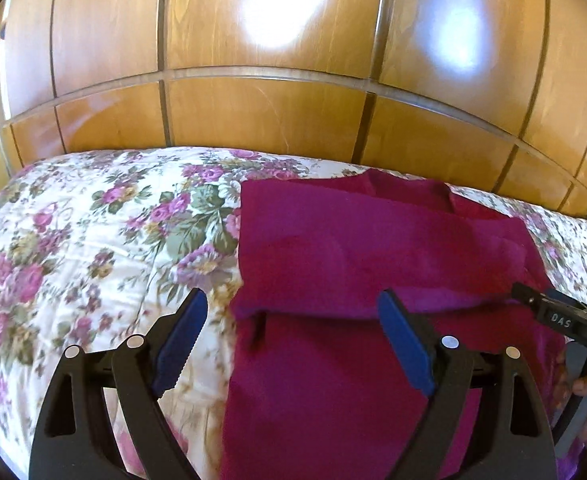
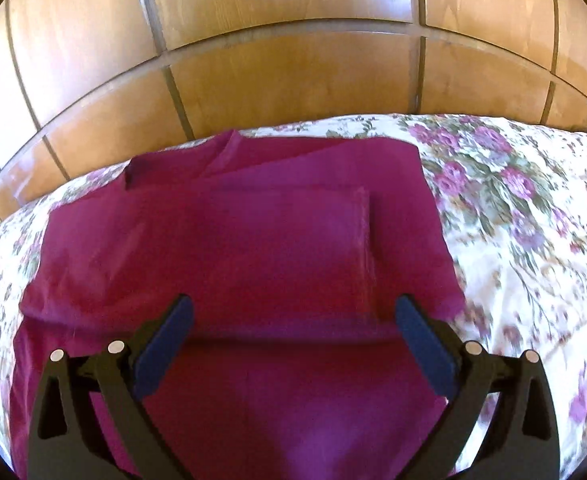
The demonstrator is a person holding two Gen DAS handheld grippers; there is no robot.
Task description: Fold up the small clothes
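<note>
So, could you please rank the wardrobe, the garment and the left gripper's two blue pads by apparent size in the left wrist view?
1. Wardrobe
2. Garment
3. Pads: the two look alike; nearness to the camera inflates them.

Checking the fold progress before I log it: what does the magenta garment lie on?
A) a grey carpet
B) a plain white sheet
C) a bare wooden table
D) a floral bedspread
D: the magenta garment lies spread on a floral bedspread printed with pink and purple flowers, in front of wooden panels.
</note>
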